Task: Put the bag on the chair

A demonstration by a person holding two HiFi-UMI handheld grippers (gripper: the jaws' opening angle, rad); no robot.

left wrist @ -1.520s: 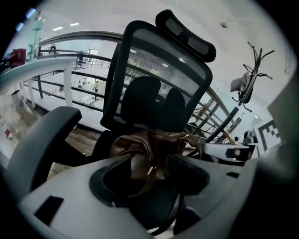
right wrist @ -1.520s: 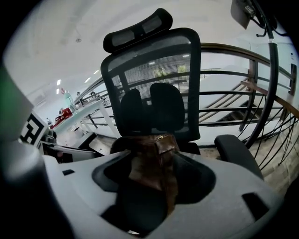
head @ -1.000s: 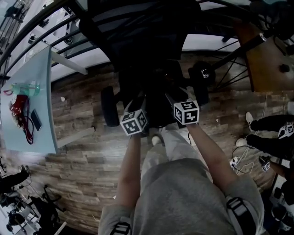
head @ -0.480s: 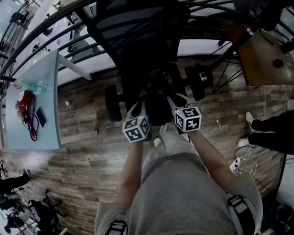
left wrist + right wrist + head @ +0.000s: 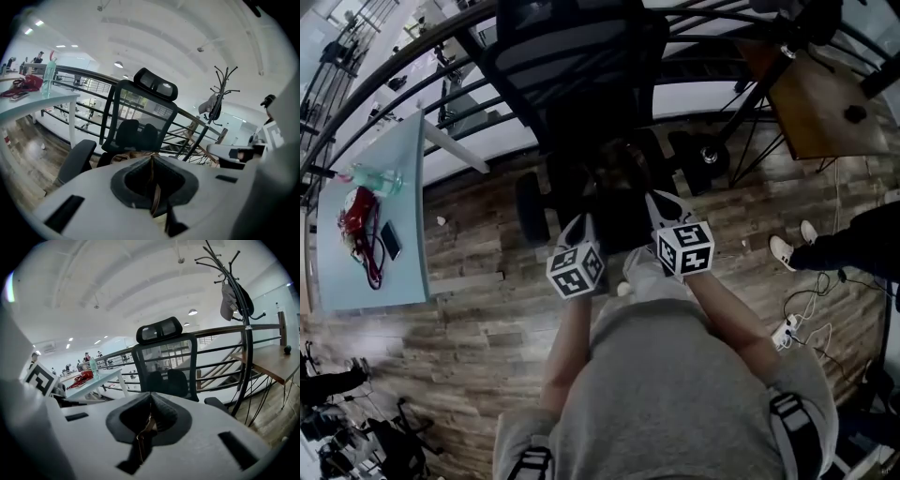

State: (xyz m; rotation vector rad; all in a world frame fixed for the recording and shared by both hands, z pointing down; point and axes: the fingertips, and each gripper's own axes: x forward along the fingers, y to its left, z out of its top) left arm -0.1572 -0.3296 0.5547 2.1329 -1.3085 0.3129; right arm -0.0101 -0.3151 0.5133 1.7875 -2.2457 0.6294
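Observation:
A dark bag [image 5: 619, 202] with brown trim hangs or sits at the front of the black office chair [image 5: 581, 66]; I cannot tell whether it rests on the seat. My left gripper [image 5: 581, 228] is shut on a thin brown strap [image 5: 153, 187] of the bag. My right gripper [image 5: 662, 204] is shut on another brown strap with a metal fitting [image 5: 143, 430]. In the left gripper view the chair [image 5: 140, 122] stands just beyond the left gripper [image 5: 151, 158], with the bag's brown top [image 5: 125, 157] in between. In the right gripper view the chair [image 5: 164, 366] faces the right gripper [image 5: 150, 405].
A pale blue table [image 5: 403, 272] at the left carries a bottle, a red item and a phone. A wooden table [image 5: 816, 103] and a coat stand [image 5: 236, 296] are at the right. A railing [image 5: 412, 66] runs behind the chair. Another person's legs [image 5: 834, 248] and cables [image 5: 802, 323] are at the right.
Both grippers have slipped slightly lower in the head view and still sit side by side in front of the chair. The person at the right has shifted a foot.

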